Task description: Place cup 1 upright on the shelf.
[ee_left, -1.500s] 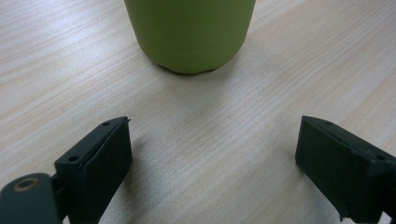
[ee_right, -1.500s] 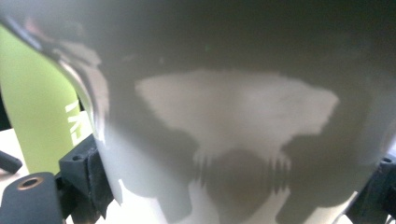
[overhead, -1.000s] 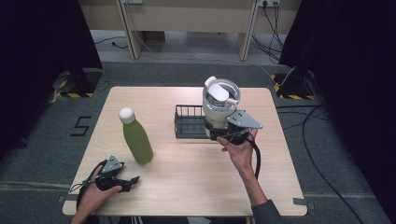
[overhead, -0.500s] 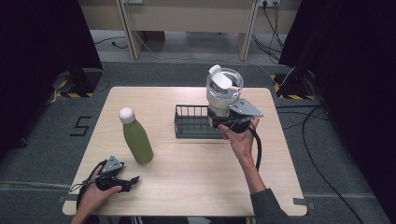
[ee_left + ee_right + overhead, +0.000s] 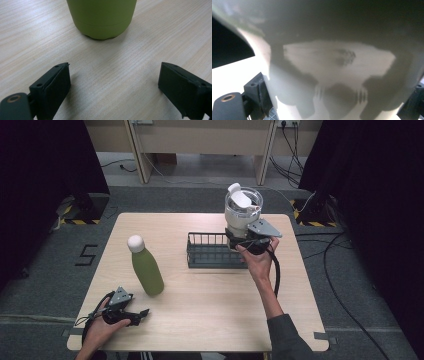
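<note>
Your right gripper [image 5: 246, 241] is clamped on the white tumbler [image 5: 241, 212], its jaws pressed against both sides of the lower body, as the right gripper view shows with the pale wall [image 5: 332, 75] close up between them. You hold the tumbler upright and lifted, over the right end of the black wire basket [image 5: 214, 251], toward the far right corner of the table [image 5: 210, 320]. Its clear lid with the white flip tab faces up. Whether its base touches the basket you cannot tell from above.

Your left gripper [image 5: 131, 314] rests near the front left corner of the table, held low in your hand [image 5: 102, 327], its jaws spread wide with nothing between them. The left gripper view shows bare wood between the two black pads [image 5: 56, 85] and the base of the green bottle [image 5: 102, 18] just ahead. That bottle [image 5: 146, 270] stands upright with its white cap on, left of the basket and well apart from it.
</note>
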Available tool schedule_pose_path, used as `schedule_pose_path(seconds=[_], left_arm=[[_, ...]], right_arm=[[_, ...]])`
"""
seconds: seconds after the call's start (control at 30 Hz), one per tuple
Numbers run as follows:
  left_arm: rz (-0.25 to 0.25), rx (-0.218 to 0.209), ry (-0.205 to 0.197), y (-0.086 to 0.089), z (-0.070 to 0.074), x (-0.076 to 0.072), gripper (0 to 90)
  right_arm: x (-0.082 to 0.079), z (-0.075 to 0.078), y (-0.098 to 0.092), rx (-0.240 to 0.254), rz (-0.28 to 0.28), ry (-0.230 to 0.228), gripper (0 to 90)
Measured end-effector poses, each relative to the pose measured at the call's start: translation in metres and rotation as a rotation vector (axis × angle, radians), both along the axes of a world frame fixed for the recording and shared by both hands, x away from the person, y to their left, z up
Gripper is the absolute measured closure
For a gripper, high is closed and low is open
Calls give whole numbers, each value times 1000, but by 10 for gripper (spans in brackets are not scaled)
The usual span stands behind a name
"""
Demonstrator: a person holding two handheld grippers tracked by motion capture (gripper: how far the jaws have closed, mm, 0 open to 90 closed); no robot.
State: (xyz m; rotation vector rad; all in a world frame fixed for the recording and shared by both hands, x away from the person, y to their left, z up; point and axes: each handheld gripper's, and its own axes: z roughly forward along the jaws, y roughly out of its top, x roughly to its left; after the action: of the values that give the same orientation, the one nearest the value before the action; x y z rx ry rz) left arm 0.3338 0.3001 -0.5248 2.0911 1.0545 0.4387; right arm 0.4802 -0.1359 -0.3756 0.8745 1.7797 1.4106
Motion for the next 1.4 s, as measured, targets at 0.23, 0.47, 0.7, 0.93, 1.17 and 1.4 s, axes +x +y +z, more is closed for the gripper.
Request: schedule_pose_path(seconds=[0.23, 0.47, 0.7, 0.93, 1.17, 1.4], left_arm=[[0, 0, 0, 0, 0, 0, 102], [0, 0, 0, 0, 0, 0, 102], [0, 1, 0, 0, 0, 0, 102], [0, 1, 0, 0, 0, 0, 102], [-1, 0, 1, 0, 0, 0, 103], [-1, 0, 0, 0, 0, 0, 103]], right_arm=[[8, -2, -1, 6, -20, 3, 106], [17, -5, -1, 13, -33, 8, 106], [25, -11, 0, 14, -45, 19, 106], [29, -17, 1, 15, -53, 33, 106], [30, -21, 3, 14, -51, 38, 106], [30, -28, 4, 16, -49, 45, 105]])
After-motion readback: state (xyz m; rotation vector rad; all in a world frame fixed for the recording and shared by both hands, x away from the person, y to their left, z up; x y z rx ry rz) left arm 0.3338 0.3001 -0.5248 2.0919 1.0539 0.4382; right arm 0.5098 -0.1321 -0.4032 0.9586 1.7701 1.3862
